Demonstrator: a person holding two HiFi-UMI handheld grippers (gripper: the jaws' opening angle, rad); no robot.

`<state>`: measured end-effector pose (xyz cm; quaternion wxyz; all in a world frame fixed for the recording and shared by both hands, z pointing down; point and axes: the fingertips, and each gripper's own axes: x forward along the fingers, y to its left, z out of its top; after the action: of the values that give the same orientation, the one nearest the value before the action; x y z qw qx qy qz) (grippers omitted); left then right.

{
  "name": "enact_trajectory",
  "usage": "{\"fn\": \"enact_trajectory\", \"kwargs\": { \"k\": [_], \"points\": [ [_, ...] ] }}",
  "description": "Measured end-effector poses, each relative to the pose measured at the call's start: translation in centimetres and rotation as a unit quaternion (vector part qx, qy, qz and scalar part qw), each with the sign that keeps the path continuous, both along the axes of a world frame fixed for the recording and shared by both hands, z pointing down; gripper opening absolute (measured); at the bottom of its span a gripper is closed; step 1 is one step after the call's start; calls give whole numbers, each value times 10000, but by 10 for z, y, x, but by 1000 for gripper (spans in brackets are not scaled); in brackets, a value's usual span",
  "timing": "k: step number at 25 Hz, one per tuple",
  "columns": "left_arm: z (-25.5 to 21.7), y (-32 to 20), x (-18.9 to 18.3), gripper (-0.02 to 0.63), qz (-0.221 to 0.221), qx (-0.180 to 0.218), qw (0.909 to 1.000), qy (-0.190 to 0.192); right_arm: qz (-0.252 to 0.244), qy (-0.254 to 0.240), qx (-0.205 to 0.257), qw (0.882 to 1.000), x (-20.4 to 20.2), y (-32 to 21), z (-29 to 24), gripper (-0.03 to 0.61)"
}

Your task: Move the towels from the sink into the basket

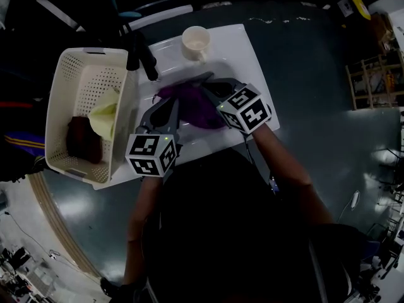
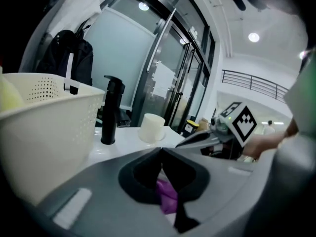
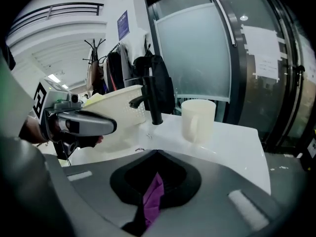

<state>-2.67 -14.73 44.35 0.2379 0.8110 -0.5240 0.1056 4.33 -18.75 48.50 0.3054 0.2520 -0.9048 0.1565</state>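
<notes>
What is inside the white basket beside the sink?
Inside the basket lie a dark red towel and a pale yellow towel. Whatever lies beneath them is covered.

I read no text anywhere — the white paper sheets taped on the glass door and the blue wall sign stay illegible.

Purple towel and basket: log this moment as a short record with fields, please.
purple towel: at the sink, held from two sides
left gripper: shut on purple towel
right gripper: shut on purple towel
basket: beside sink, holds yellow towel and dark red towel
cup: on sink's far rim
</notes>
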Motion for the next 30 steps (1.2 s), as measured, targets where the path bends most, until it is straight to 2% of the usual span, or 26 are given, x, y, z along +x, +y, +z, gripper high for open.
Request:
{"fn": "enact_trajectory", "kwargs": {
  "k": [6,20,30],
  "points": [
    [28,8,-4,5,19,-191,9997,-159,-225,354,-119,9990,-2,7,30,-2],
    [63,6,-18,5,-43,-583,9983,9,-776,883,-373,9924,-21,16,80,3],
    [95,0,-25,5,77,-827,9964,-156,-1164,1200,-532,9845,-36,18,112,61]
  ]
}}
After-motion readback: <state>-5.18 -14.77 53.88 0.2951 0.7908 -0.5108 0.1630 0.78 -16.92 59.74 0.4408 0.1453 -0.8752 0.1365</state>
